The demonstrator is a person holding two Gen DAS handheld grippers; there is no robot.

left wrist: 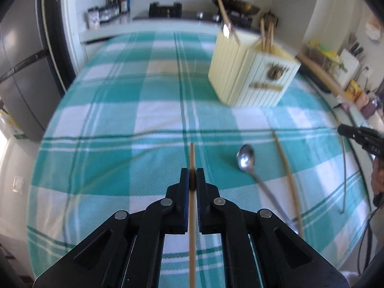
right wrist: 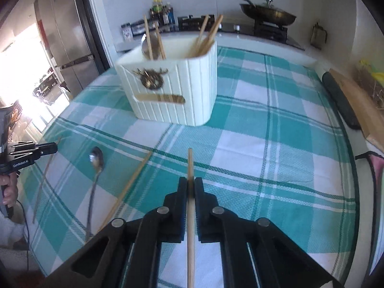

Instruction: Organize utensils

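- Seen from the left wrist, the left gripper has its jaws pinched tight on a wooden chopstick, whose tip pokes out ahead of them over the checked tablecloth.
- To its right a metal spoon and a loose chopstick lie on the cloth near the front edge of the table.
- Farther back, toward the far right corner, stands the cream utensil holder with chopsticks upright in it; nothing lies between it and the jaws.
- At the right edge the right gripper reaches in, carrying a long chopstick.
- Beyond the table are a stove with a wok and a row of bottles.
- From the right wrist, the right gripper is likewise clamped on a second chopstick.
- Left of it lie the loose chopstick and the spoon.
- Straight ahead and slightly left sits the utensil holder, with open cloth before it.
- A cutting board borders the table's right edge.
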